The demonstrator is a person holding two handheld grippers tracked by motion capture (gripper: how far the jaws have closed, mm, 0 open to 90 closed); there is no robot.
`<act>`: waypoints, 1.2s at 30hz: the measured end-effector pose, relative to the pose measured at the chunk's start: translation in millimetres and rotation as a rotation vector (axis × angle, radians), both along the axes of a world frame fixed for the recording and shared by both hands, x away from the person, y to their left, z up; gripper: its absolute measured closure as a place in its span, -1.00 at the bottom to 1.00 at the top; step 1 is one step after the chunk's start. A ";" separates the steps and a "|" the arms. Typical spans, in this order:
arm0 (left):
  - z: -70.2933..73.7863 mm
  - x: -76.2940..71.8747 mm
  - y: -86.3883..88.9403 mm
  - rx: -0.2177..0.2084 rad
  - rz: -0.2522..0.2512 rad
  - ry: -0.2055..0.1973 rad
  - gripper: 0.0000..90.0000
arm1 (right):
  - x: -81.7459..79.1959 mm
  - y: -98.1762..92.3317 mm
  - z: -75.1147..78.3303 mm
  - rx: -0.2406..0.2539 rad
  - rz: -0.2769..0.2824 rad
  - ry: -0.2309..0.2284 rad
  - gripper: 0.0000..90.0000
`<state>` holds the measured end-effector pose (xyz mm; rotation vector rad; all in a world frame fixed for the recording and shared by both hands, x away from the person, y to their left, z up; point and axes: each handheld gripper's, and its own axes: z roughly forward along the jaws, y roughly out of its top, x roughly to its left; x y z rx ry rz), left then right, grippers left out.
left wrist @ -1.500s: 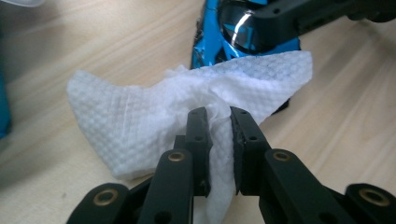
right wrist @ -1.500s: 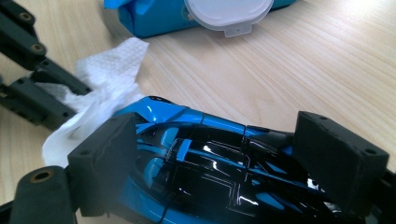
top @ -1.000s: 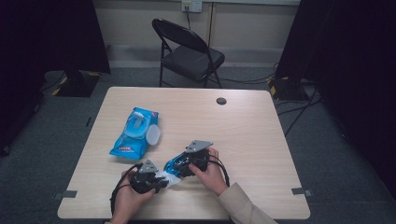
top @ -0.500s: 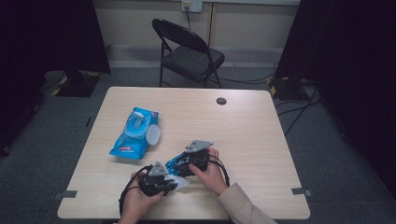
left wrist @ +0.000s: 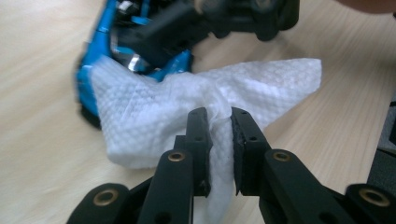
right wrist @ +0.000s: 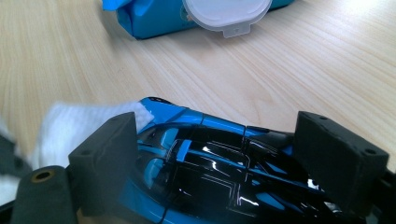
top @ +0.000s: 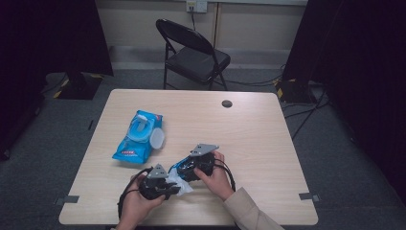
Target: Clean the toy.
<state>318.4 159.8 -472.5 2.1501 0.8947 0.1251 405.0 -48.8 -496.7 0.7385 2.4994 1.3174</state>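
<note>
Near edge: you work close to the table's near edge, both hands just inside it; there is little board left behind your wrists.
Open room: the far half and the whole right side of the table lie bare, so you have free space ahead and to your right.
Left hand: your left gripper sits low at the near edge, angled toward the toy car; in the high view it shows at.
Left fingers: pressed nearly together, pinching a bunched fold of the white wipe, which spreads out beyond the tips against the car's blue body.
Right hand: your right gripper lies just beside the left one, its grey plate up, at in the high view.
Right fingers: set wide apart with one pad on each flank of the car, clamping it.
Car: low over the table between your two hands, the wipe touching its end.
Around: the blue wipes pack lies to your front left, its white lid flipped open, near the car but apart from it.
Farther off: a dark round hole near the far edge, and a folding chair beyond the table.
</note>
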 end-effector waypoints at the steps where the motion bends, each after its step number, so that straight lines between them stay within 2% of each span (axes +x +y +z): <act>1: 2.5 1.0 4.4 -0.003 0.010 -0.008 0.75 | 0.0 0.0 0.0 0.001 0.000 0.000 -0.69; 4: 8.5 4.3 18.2 -0.017 0.055 -0.024 0.75 | -0.3 0.1 -0.2 0.003 -0.001 -0.001 -0.69; 7: 10.6 9.7 29.2 -0.008 0.095 -0.045 0.75 | -0.5 0.1 -0.3 0.004 -0.001 -0.002 -0.69; 11: 7.5 20.8 38.6 -0.016 0.152 -0.043 0.75 | -0.4 0.0 -0.4 0.003 0.000 -0.004 -0.69; 15: 0.7 32.4 42.1 -0.027 0.205 -0.052 0.75 | -0.6 0.0 -0.6 0.004 -0.001 -0.005 -0.69; 18: -6.5 39.7 40.2 -0.003 0.226 -0.050 0.75 | -0.7 0.0 -0.6 0.004 -0.001 -0.005 -0.69; 21: -10.8 45.5 37.2 -0.004 0.248 -0.057 0.75 | -0.7 -0.3 -0.9 0.006 -0.001 -0.005 -0.69; 25: -19.1 51.6 28.1 0.042 0.231 -0.042 0.74 | -0.6 -0.5 -1.0 0.008 0.000 -0.005 -0.69; 36: -20.3 50.8 23.3 0.057 0.210 -0.012 0.75 | -0.9 -0.4 -1.1 0.007 -0.001 -0.006 -0.69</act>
